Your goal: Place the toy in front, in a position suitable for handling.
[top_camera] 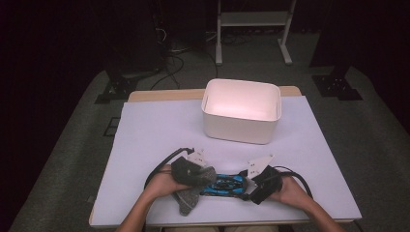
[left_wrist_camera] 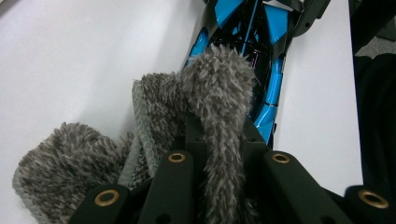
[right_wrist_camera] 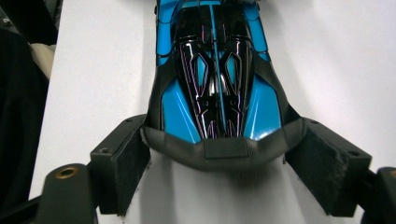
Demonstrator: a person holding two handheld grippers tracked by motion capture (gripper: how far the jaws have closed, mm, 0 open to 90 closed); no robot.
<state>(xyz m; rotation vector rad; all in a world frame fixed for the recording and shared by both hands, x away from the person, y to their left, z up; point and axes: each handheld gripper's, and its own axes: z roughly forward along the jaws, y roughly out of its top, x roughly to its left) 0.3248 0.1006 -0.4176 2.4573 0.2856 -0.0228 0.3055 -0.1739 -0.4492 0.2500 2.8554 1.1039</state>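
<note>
A blue and black toy car (top_camera: pixel 225 185) lies on the pale sheet near the table's front edge. A grey fuzzy cloth (top_camera: pixel 189 198) is pinched in my left gripper (top_camera: pixel 205 176), which is shut on it. The cloth rests against the car's left end and drapes down to the table. In the left gripper view the cloth (left_wrist_camera: pixel 219 93) rises between the black jaws (left_wrist_camera: pixel 219 135) and covers part of the car (left_wrist_camera: pixel 252 28). My right gripper (top_camera: pixel 249 186) clasps the car's right end. In the right gripper view its pads (right_wrist_camera: pixel 123 161) press on both sides of the car's dark bumper (right_wrist_camera: pixel 217 151).
A white open bin (top_camera: pixel 239 128) stands behind the car, at the middle of the table toward the back. The pale sheet (top_camera: pixel 154 130) covers most of the tabletop. Both forearms come in over the front edge. Cables loop beside each gripper.
</note>
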